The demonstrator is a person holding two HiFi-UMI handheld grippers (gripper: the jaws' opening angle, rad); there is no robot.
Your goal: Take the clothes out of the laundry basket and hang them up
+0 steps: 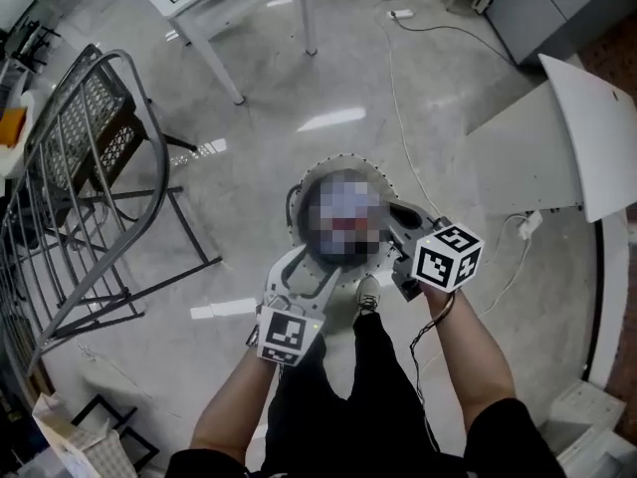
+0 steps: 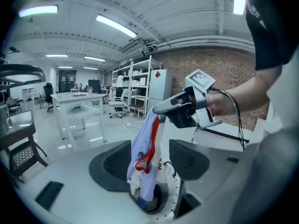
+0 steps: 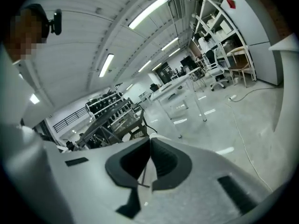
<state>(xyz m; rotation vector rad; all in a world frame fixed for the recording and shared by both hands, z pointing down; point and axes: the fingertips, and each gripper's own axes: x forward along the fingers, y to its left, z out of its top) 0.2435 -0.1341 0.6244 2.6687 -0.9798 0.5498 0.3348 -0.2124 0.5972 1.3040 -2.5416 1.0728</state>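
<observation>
My right gripper (image 2: 158,110) is clamped tight on the top edge of the garment (image 2: 142,153). In its own view the jaws meet with only a sliver of cloth between them. The garment, pale blue with red trim, hangs straight down. Its lower end seems to reach into the mouth of the basket (image 1: 340,160), though the angle there is poor. My left gripper (image 2: 150,146) has its jaws wide apart and holds nothing; the garment dangles beyond them. The rack (image 1: 90,167) stands left of the basket, well apart from both grippers.
</observation>
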